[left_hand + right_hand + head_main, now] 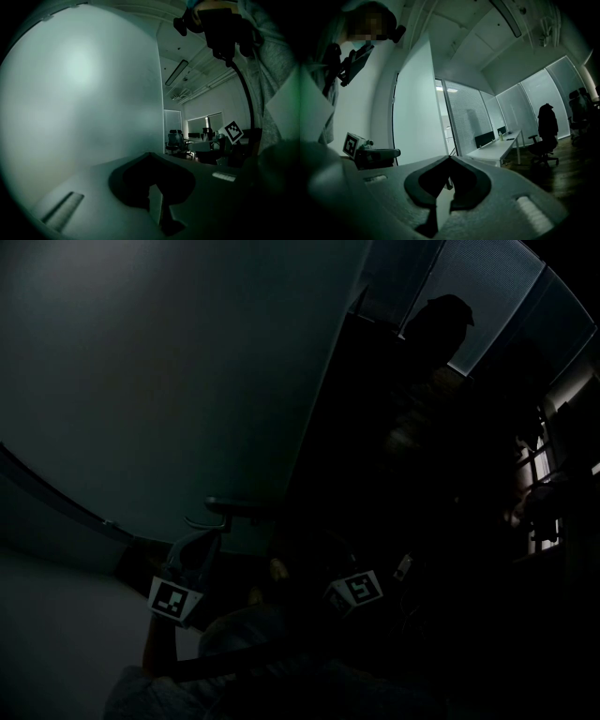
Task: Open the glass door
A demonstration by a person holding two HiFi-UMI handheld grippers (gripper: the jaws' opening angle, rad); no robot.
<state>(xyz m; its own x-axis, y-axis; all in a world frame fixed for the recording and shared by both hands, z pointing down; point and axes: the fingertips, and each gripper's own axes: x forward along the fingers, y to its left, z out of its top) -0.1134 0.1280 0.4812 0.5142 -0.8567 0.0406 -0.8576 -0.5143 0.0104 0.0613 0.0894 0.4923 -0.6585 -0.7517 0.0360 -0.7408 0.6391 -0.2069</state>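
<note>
The frosted glass door (159,381) fills the left of the dark head view and stands close on the left in the left gripper view as a pale panel (79,93). In the right gripper view its vertical free edge (432,108) shows, with the office beyond on the right. My left gripper (150,154) is shut and holds nothing; it points level right beside the glass. The right gripper view shows it at the left (397,152). My right gripper (450,157) is shut too, empty, and aimed past the door's edge. Its marker cube (356,589) shows low in the head view.
Beyond the door are a long white desk (501,146), a dark office chair with a coat (546,133) and glass walls with blinds (468,117). More chairs (178,140) stand far off. The person's sleeve (276,93) is close on the right.
</note>
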